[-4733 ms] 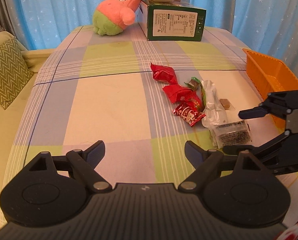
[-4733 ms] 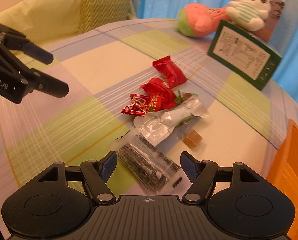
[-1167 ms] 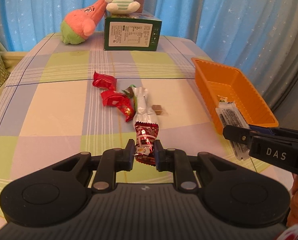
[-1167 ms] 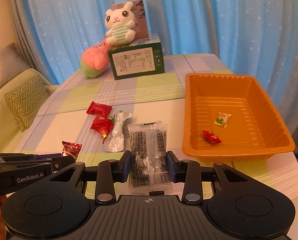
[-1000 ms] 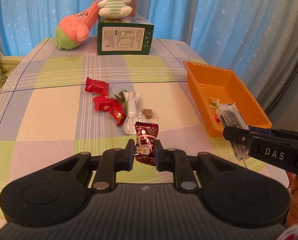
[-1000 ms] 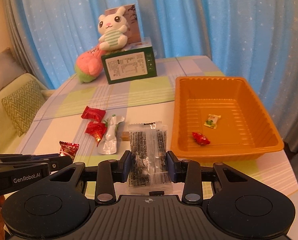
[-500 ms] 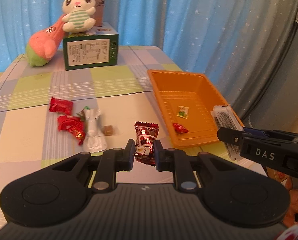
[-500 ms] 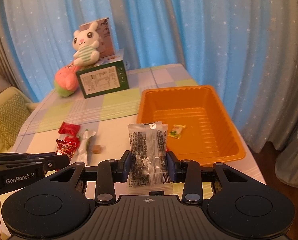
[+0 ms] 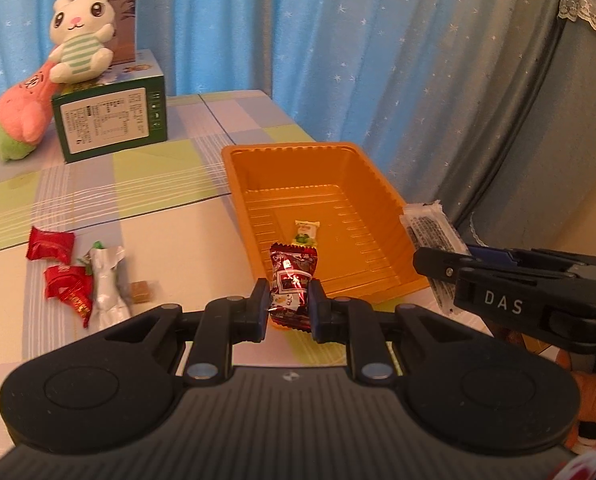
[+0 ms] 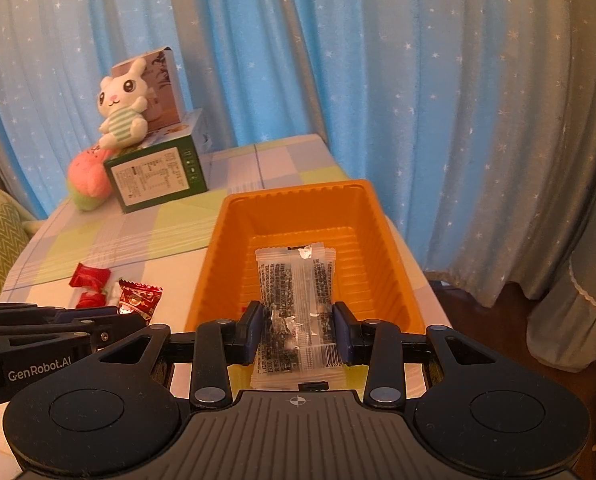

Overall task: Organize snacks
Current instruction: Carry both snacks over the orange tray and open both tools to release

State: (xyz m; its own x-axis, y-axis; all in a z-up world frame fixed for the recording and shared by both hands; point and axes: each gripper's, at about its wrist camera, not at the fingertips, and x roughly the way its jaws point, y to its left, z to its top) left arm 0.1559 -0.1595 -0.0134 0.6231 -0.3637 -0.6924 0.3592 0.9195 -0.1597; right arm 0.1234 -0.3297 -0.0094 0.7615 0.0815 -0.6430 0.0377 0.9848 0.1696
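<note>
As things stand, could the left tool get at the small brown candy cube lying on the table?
Probably not yet. The path to the brown candy cube looks free, since it lies bare beside the silver wrapper, but the left tool is shut on the dark red snack packet, so it must drop that first.

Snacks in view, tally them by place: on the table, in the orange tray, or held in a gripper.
On checked tablecloth: 4 (red foil wrappers, silver wrapper, small brown cube)
In orange plastic tray, visible: 1 (green-and-white candy)
Held: 2 (dark red packet in left gripper, clear packet in right gripper)
Total: 7
</note>
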